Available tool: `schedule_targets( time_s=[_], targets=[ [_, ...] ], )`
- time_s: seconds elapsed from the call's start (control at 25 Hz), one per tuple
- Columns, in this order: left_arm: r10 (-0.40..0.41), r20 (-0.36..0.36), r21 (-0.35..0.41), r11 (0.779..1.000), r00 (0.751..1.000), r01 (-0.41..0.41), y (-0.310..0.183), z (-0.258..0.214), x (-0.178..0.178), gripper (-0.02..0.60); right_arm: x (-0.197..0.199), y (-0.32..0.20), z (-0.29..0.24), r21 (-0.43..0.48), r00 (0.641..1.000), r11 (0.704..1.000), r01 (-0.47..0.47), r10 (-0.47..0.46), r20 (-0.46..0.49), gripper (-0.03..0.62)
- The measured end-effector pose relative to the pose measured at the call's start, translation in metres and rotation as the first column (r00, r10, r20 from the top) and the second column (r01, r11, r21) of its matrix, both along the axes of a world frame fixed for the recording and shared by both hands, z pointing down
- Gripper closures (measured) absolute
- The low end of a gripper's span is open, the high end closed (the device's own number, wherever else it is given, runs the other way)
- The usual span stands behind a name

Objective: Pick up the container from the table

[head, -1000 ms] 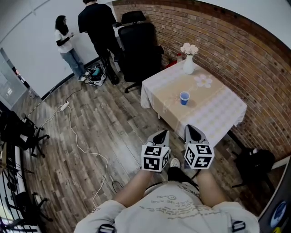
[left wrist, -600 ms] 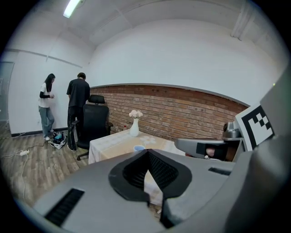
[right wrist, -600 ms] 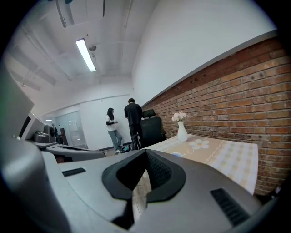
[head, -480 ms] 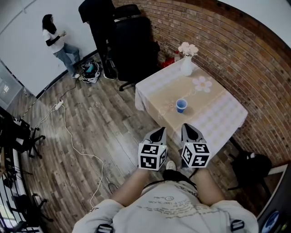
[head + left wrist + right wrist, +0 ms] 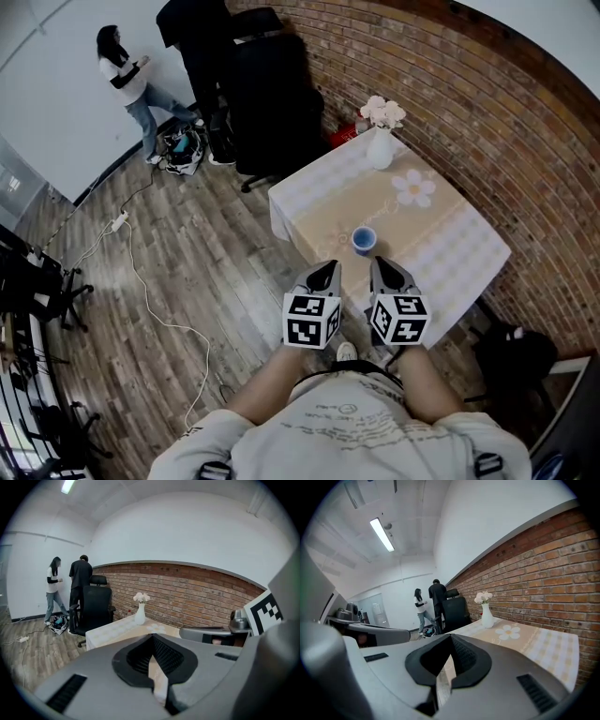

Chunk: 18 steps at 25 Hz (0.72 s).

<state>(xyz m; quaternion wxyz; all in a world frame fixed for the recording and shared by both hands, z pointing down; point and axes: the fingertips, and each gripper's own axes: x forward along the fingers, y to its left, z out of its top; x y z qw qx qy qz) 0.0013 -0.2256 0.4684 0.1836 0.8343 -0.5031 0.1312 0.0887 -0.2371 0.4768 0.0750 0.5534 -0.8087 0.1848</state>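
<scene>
The container is a small blue cup standing upright on the table, which has a white and beige checked cloth. In the head view both grippers are held side by side over the table's near edge, just short of the cup. My left gripper is shut with nothing in it; its tips meet in the left gripper view. My right gripper is shut and empty too, as the right gripper view shows. The jaws hide the cup in both gripper views.
A white vase of flowers and a flower-shaped mat sit at the table's far side, by the brick wall. A black office chair stands beyond the table. Two people stand at the far wall. A white cable lies on the wood floor.
Both grippers have moved forward toward the table, still shut. The cup and table now lie closer below them in the head view.
</scene>
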Motion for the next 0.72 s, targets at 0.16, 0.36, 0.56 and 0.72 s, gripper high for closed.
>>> schedule_targets(
  time_s=[0.16, 0.36, 0.56, 0.72],
  targets=[
    [-0.006, -0.002, -0.005, 1.000, 1.000, 0.006, -0.018, -0.002, 0.012, 0.580, 0.011, -0.022, 0.003, -0.019, 1.000, 1.000, 0.007, -0.007, 0.005, 0.592],
    [-0.009, 0.005, -0.034, 0.999, 1.000, 0.009, -0.042, 0.009, 0.011, 0.580, 0.014, -0.043, 0.013, -0.035, 1.000, 0.999, 0.011, -0.011, 0.002, 0.593],
    [0.022, 0.009, -0.057, 0.998, 1.000, -0.021, -0.063, 0.019, 0.011, 0.580, 0.016, -0.061, 0.026, -0.049, 1.000, 0.999, -0.005, 0.004, -0.016, 0.592],
    [0.057, 0.012, -0.071, 0.996, 0.998, -0.056, -0.082, 0.024, 0.012, 0.580, 0.012, -0.071, 0.033, -0.035, 1.000, 0.999, -0.004, 0.003, -0.025, 0.592]
  ],
)
